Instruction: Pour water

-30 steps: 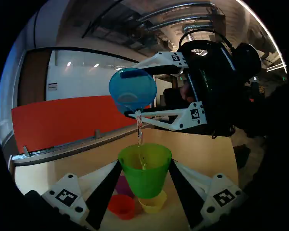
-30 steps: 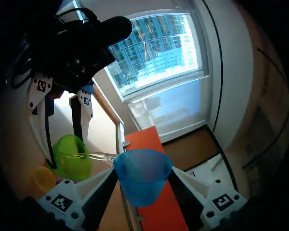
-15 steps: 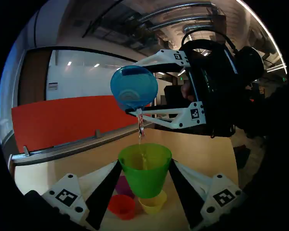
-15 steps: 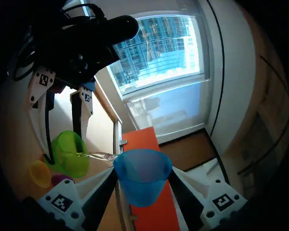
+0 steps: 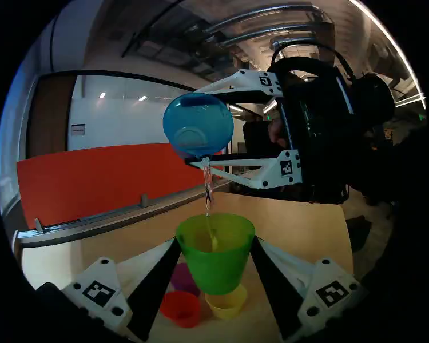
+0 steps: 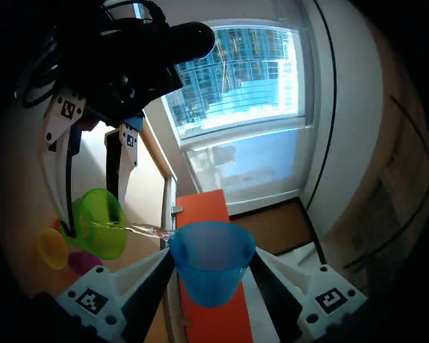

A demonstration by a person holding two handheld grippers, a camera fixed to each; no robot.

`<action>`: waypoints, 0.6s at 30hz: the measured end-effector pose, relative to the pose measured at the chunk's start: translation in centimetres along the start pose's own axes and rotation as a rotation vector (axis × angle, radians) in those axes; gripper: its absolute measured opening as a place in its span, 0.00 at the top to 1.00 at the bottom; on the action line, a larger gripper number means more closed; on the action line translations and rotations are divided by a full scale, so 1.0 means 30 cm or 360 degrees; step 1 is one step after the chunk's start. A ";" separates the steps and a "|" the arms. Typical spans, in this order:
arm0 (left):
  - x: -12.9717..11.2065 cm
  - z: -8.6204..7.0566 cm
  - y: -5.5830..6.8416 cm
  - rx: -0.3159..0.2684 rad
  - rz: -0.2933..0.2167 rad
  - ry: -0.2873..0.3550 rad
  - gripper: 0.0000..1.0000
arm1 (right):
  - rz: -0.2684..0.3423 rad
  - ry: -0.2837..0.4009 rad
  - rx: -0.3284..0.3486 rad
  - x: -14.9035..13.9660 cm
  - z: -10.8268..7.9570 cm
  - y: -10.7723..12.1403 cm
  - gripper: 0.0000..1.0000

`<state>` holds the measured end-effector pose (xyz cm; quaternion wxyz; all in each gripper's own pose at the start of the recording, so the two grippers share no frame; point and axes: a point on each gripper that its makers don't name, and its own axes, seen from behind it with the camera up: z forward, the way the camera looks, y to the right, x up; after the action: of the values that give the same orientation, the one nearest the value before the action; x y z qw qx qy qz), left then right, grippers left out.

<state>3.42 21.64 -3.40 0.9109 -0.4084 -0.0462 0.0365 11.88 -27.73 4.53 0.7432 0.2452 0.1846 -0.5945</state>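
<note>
In the left gripper view my left gripper (image 5: 214,257) is shut on an upright green cup (image 5: 215,251), held above the table. Above it the right gripper (image 5: 214,128) holds a blue cup (image 5: 198,126), tipped steeply with its mouth down. A thin stream of water (image 5: 207,191) falls from the blue rim into the green cup. In the right gripper view my right gripper (image 6: 212,268) is shut on the blue cup (image 6: 212,268). The water stream (image 6: 146,230) runs sideways to the green cup (image 6: 98,223), which sits between the left gripper's fingers (image 6: 120,166).
On the wooden table (image 5: 306,223) under the green cup lie a red cup (image 5: 182,307), a yellow cup (image 5: 227,302) and a purple cup (image 5: 185,278). An orange panel (image 5: 106,177) with a metal rail runs along the table's far edge. A big window (image 6: 243,86) shows behind.
The blue cup has tipped further and risen slightly. Water keeps running into the green cup. The left gripper and green cup have stayed still.
</note>
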 end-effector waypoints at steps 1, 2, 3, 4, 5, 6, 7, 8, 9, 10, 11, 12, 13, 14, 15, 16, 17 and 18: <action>0.000 0.000 0.000 0.0000 0.0000 0.0000 0.14 | -0.0007 0.0001 -0.0002 0.001 0.001 0.003 0.11; 0.000 0.001 0.001 0.0000 0.0000 -0.0001 0.14 | -0.0013 0.0002 -0.0005 0.001 0.002 0.005 0.11; 0.000 0.001 0.001 0.0000 0.0001 -0.0001 0.14 | -0.0019 0.0003 -0.0006 0.002 0.002 0.007 0.11; 0.000 0.001 0.000 0.0001 0.0001 -0.0002 0.14 | -0.0025 0.0003 -0.0008 0.002 0.003 0.009 0.11; 0.000 0.001 0.000 0.0001 0.0002 -0.0002 0.14 | -0.0030 0.0004 -0.0010 0.003 0.003 0.011 0.11; -0.001 0.001 0.000 0.0002 0.0002 -0.0002 0.14 | -0.0037 0.0004 -0.0012 0.003 0.004 0.013 0.11; -0.001 0.001 -0.001 0.0003 0.0003 -0.0003 0.14 | -0.0045 0.0005 -0.0016 0.003 0.004 0.015 0.11; -0.002 0.001 -0.002 0.0004 0.0003 -0.0004 0.14 | -0.0051 0.0005 -0.0019 0.004 0.004 0.017 0.11; -0.002 0.001 -0.003 0.0005 0.0003 -0.0004 0.14 | -0.0058 0.0005 -0.0021 0.004 0.004 0.018 0.11; -0.003 0.002 -0.005 0.0006 0.0003 -0.0005 0.14 | -0.0065 0.0004 -0.0023 0.005 0.005 0.020 0.11; -0.003 0.002 -0.006 0.0007 0.0003 -0.0006 0.14 | -0.0072 0.0004 -0.0024 0.005 0.006 0.021 0.11; -0.003 0.003 -0.006 0.0007 0.0002 -0.0006 0.14 | -0.0079 0.0003 -0.0025 0.006 0.007 0.022 0.11; -0.002 0.003 -0.007 0.0008 0.0002 -0.0007 0.14 | -0.0087 0.0003 -0.0027 0.007 0.008 0.023 0.11; -0.002 0.004 -0.007 0.0008 0.0001 -0.0008 0.14 | -0.0094 0.0003 -0.0028 0.007 0.008 0.025 0.11; -0.002 0.004 -0.007 0.0007 0.0000 -0.0008 0.14 | -0.0102 0.0002 -0.0029 0.007 0.010 0.026 0.11; -0.003 0.004 -0.007 0.0006 -0.0001 -0.0007 0.14 | -0.0111 0.0000 -0.0030 0.006 0.012 0.028 0.11; -0.003 0.005 -0.006 0.0005 -0.0002 -0.0007 0.14 | -0.0120 -0.0001 -0.0031 0.005 0.014 0.030 0.11; -0.003 0.006 -0.007 0.0005 -0.0002 -0.0008 0.14 | -0.0128 -0.0003 -0.0031 0.004 0.016 0.031 0.11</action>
<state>3.30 21.63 -3.14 0.9115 -0.4068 -0.0485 0.0369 12.80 -27.95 4.99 0.7213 0.2298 0.1994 -0.6222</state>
